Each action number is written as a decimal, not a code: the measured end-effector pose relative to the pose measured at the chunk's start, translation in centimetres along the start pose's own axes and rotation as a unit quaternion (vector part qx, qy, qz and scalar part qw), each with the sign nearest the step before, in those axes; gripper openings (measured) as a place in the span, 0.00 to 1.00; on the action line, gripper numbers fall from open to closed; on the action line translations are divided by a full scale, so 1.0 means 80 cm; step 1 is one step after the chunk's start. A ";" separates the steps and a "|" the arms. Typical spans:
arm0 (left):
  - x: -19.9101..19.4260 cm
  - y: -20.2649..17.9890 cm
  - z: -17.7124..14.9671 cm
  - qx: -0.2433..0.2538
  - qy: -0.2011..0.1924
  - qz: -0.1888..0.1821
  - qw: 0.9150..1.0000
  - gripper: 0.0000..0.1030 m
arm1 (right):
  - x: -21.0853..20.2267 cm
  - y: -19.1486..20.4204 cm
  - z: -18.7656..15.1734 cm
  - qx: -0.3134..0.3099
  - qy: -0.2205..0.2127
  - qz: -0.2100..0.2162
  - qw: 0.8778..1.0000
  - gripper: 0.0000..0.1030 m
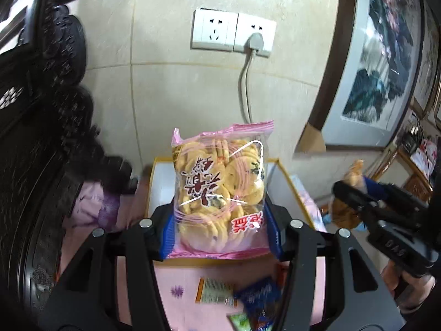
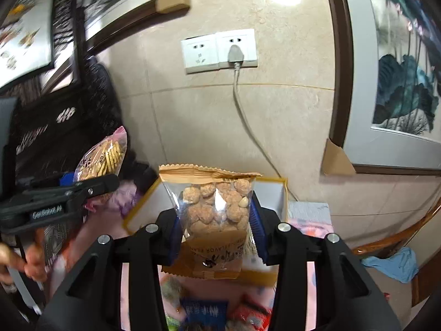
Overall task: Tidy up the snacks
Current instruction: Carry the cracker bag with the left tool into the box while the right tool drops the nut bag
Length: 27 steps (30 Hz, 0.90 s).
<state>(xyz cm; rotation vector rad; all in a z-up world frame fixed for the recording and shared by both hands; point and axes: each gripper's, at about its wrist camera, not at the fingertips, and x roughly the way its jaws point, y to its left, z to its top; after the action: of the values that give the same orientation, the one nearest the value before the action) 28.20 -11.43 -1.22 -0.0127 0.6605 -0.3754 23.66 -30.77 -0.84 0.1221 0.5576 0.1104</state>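
Observation:
My left gripper (image 1: 220, 229) is shut on a pink-edged clear bag of yellow round crackers (image 1: 220, 190), held upright above a yellow-rimmed white box (image 1: 286, 176). My right gripper (image 2: 217, 234) is shut on a tan bag of brown coated nuts (image 2: 217, 212), also held above the same box (image 2: 284, 193). The right gripper with its bag also shows at the right of the left wrist view (image 1: 355, 182). The left gripper with the cracker bag shows at the left of the right wrist view (image 2: 102, 160).
Several loose snack packets lie on the pink cloth below the grippers (image 1: 217, 292) (image 2: 206, 311). A tiled wall with a double socket (image 1: 234, 31) and a plugged cord stands behind the box. Dark carved furniture (image 1: 33, 143) is at left, framed paintings (image 1: 383, 63) at right.

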 end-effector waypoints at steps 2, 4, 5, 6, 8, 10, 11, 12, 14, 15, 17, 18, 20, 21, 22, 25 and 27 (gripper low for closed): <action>0.027 0.006 0.015 -0.022 0.016 -0.003 1.000 0.52 | 0.020 -0.003 0.008 0.011 0.010 -0.003 1.000 0.42; 0.057 0.014 0.020 -0.046 0.036 0.001 0.998 0.52 | 0.051 -0.004 0.008 0.016 0.030 -0.007 0.999 0.42; 0.072 0.016 0.019 -0.052 0.047 0.009 0.998 0.52 | 0.067 -0.005 0.005 0.018 0.040 -0.009 0.999 0.42; 0.089 0.019 0.015 -0.057 0.059 0.014 0.997 0.52 | 0.077 -0.005 0.003 0.019 0.047 -0.009 0.999 0.42; 0.113 0.026 0.003 -0.065 0.081 0.019 0.994 0.52 | 0.100 -0.004 -0.007 0.022 0.063 -0.010 0.998 0.42; 0.132 0.031 -0.012 -0.071 0.099 0.028 0.992 0.52 | 0.122 -0.006 -0.022 0.029 0.081 -0.009 0.996 0.42; 0.141 0.034 -0.021 -0.077 0.107 0.030 0.991 0.52 | 0.134 -0.007 -0.030 0.035 0.091 -0.008 0.995 0.42; 0.152 0.037 -0.029 -0.082 0.118 0.032 0.989 0.52 | 0.141 -0.008 -0.035 0.039 0.097 -0.008 0.994 0.42; 0.167 0.041 -0.041 -0.084 0.131 0.040 0.987 0.52 | 0.155 -0.009 -0.045 0.041 0.109 -0.007 0.993 0.42; 0.173 0.042 -0.045 -0.084 0.135 0.043 0.986 0.52 | 0.162 -0.009 -0.051 0.040 0.114 -0.010 0.993 0.42; 0.185 0.046 -0.054 -0.089 0.146 0.047 0.984 0.52 | 0.170 -0.010 -0.056 0.040 0.120 -0.012 0.992 0.42; 0.189 0.047 -0.056 -0.090 0.149 0.048 0.984 0.52 | 0.175 -0.012 -0.056 0.043 0.122 -0.013 0.991 0.42; 0.198 0.047 -0.061 -0.084 0.154 0.052 0.983 0.52 | 0.181 -0.015 -0.060 0.046 0.125 -0.014 0.991 0.42; 0.203 0.048 -0.063 -0.082 0.157 0.054 0.983 0.52 | 0.184 -0.017 -0.061 0.046 0.126 -0.016 0.991 0.42; 0.206 0.047 -0.064 -0.081 0.158 0.054 0.983 0.52 | 0.186 -0.017 -0.064 0.045 0.127 -0.017 0.991 0.42; 0.216 0.044 -0.067 -0.076 0.165 0.058 0.982 0.60 | 0.192 -0.013 -0.069 0.029 0.132 -0.024 0.991 0.45; 0.216 0.047 -0.066 -0.075 0.162 0.091 0.980 0.75 | 0.185 -0.009 -0.067 0.011 0.115 -0.077 0.990 0.63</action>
<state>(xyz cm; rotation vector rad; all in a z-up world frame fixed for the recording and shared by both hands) 38.81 -13.29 -16.22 -0.0343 1.0045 -0.1509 33.32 -29.01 -13.10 0.0873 0.7956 -0.0317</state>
